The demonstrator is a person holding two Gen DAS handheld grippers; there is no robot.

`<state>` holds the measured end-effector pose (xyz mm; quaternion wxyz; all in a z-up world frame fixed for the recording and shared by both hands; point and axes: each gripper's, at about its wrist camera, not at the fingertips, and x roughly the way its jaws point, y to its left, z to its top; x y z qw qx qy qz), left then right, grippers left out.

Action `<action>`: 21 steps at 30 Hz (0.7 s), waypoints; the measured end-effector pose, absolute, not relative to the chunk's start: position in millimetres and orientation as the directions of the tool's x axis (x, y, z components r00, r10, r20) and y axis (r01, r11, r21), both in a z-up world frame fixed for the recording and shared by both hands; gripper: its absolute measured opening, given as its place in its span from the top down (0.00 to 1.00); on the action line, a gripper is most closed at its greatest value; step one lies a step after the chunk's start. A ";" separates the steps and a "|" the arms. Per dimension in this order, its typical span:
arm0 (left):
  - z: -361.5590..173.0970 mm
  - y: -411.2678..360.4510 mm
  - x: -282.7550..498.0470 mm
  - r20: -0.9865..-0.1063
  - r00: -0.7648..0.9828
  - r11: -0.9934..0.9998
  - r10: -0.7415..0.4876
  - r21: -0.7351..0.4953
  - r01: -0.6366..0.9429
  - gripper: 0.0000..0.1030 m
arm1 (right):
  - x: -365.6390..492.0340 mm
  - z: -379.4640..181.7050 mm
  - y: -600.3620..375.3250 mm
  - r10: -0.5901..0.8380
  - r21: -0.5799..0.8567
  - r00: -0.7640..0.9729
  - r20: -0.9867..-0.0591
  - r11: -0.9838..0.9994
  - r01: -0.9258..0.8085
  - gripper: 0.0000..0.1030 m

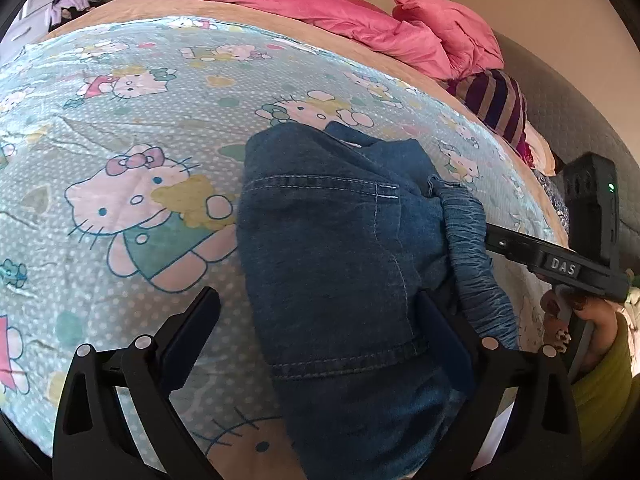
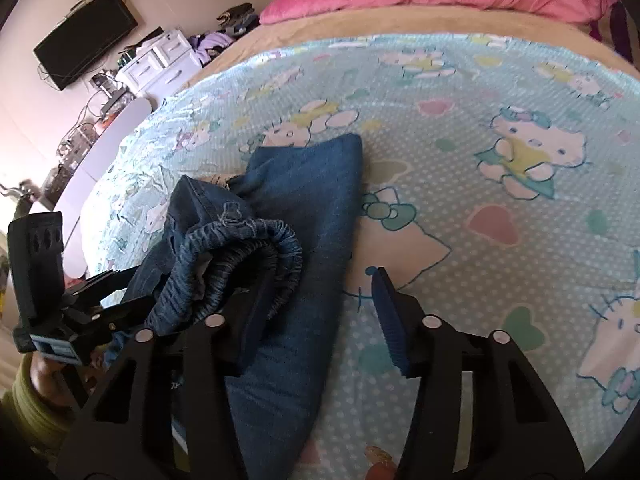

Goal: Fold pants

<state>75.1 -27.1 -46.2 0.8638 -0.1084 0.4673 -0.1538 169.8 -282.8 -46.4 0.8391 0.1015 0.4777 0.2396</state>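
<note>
Blue denim pants [image 1: 332,248] lie bunched on the Hello Kitty bedsheet [image 1: 120,128], the elastic waistband [image 1: 476,256] at their right side. My left gripper [image 1: 320,320] is open, its fingers standing on either side of the pants' back pocket area. In the right wrist view the pants [image 2: 304,240] are partly folded, the waistband [image 2: 248,256] curled up on the left. My right gripper [image 2: 320,312] is open, its left finger [image 2: 256,320] against the waistband and its right finger [image 2: 390,320] over bare sheet. Each gripper shows in the other's view, the right [image 1: 560,264] and the left [image 2: 80,320].
A pink duvet [image 1: 320,4] and pillow [image 1: 452,36] lie at the far end of the bed, with a striped cushion [image 1: 500,104] at the right edge. A white dresser [image 2: 160,64], a wall TV [image 2: 84,36] and a cluttered white table [image 2: 100,152] stand left of the bed.
</note>
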 end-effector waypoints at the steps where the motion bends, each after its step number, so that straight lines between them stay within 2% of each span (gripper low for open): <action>1: -46.7 -28.5 76.2 -0.773 0.514 0.927 -0.372 -0.334 0.170 0.12 | 171.3 -47.6 -282.1 0.501 0.401 0.423 -0.755 0.863 -0.307 0.58; 2: -46.8 -29.1 77.1 -0.772 0.513 0.926 -0.376 -0.337 0.172 0.16 | 172.3 -48.3 -280.4 0.503 0.401 0.418 -0.756 0.861 -0.313 0.58; 16: -51.6 -41.3 90.0 -0.774 0.499 0.921 -0.389 -0.339 0.192 0.16 | 187.4 -58.3 -267.9 0.566 0.433 0.379 -0.732 0.816 -0.382 0.57; 17: -51.9 -41.8 90.4 -0.776 0.500 0.923 -0.385 -0.336 0.190 0.24 | 188.2 -59.0 -267.1 0.571 0.437 0.378 -0.728 0.812 -0.386 0.58; 19: -51.6 -43.8 90.9 -0.778 0.504 0.926 -0.377 -0.329 0.185 0.31 | 188.3 -60.6 -266.8 0.594 0.459 0.373 -0.713 0.797 -0.392 0.64; 21: -49.7 -45.1 89.7 -0.772 0.512 0.926 -0.377 -0.327 0.188 0.41 | 186.6 -59.6 -264.3 0.605 0.463 0.374 -0.703 0.788 -0.405 0.77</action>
